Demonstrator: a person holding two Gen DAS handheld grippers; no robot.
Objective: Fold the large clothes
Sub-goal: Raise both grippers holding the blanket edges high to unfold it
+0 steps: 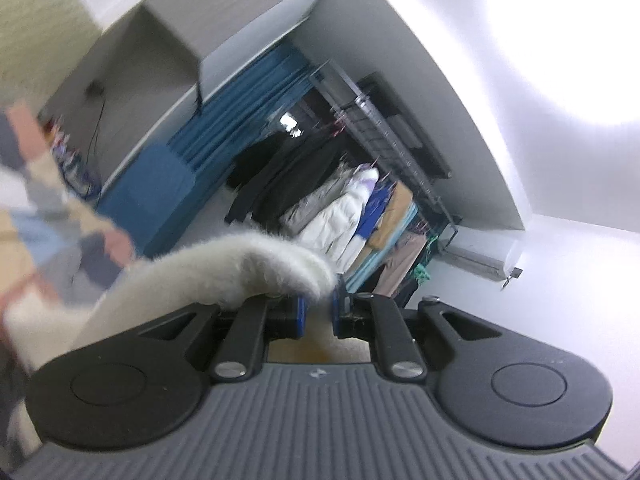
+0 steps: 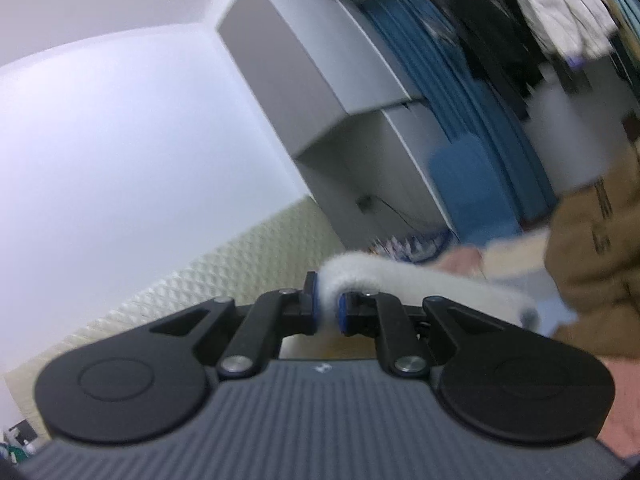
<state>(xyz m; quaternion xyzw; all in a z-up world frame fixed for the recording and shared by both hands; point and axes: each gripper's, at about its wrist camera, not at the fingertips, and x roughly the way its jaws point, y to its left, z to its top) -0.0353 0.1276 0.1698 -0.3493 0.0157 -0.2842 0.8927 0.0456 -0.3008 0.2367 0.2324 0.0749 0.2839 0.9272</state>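
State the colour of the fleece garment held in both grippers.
White, fluffy: the garment shows best in the left wrist view, clamped by the left gripper and the right gripper.

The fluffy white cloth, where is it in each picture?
Left wrist view: the fluffy white cloth is low and left of centre, its end pinched in the left hand-held gripper.
Right wrist view: it sits low at centre, pinched in the right hand-held gripper and trailing right.
Shared landmark: the blue curtain.
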